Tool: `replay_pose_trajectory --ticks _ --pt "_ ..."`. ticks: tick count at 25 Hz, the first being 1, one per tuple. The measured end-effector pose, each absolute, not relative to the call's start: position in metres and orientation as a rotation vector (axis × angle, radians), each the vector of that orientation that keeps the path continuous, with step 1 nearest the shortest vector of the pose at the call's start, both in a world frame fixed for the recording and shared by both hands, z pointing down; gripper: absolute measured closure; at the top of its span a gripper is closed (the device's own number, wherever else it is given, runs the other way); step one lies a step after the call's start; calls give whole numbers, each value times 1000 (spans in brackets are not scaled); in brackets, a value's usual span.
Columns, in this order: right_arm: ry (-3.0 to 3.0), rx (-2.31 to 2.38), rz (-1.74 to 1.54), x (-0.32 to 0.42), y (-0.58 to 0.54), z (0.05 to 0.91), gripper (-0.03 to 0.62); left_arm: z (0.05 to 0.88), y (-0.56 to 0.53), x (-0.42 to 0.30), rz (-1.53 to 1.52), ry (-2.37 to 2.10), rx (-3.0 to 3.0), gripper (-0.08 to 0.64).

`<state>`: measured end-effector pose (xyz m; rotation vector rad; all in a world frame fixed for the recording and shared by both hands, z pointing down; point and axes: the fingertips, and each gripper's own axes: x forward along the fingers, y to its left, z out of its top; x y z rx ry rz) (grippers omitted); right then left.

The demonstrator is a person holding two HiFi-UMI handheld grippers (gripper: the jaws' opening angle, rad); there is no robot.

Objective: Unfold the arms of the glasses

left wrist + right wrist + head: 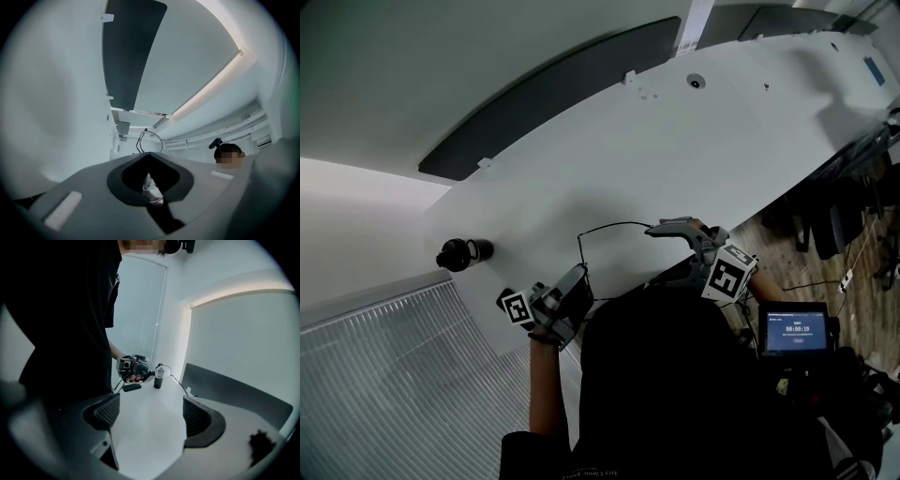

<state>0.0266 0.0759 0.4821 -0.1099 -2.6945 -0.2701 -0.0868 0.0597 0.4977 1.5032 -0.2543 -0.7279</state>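
Thin wire-framed glasses [619, 223] hang just above the white table [694, 159], near its front edge. My left gripper [581, 277] is shut on the frame at one lens, and part of the frame shows between its jaws in the left gripper view, with a wire loop [151, 132] beyond the tip of the left gripper [149, 157]. The right gripper view shows the round lenses [162, 371] sticking out of the left gripper [139, 368], with one arm stretched out toward me. My right gripper [664, 246] [150, 416] stands open by that arm's tip, with nothing between its jaws.
A black cylindrical object [464, 253] [158, 382] stands at the table's left corner. A small flat black item [132, 387] lies near it. A dark panel [553, 94] runs along the far side. A small lit screen [797, 330] sits at the person's right.
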Motion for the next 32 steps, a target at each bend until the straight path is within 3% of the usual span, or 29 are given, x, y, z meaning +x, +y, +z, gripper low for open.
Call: replay_pose_trajectory --ticks 11,12,14,32 --pt "-2687 143 -197 40 42 488 193 496 50 -109 -802 -322 1516 549" --pt "-2695 183 -205 41 39 484 264 500 49 -111 -809 -339 1512 549" --pt "-2725 252 -229 40 34 476 584 506 46 -116 -820 -369 1510 549" --pt "-2856 469 -48 15 33 477 584 501 42 -122 -977 -449 1562 551"
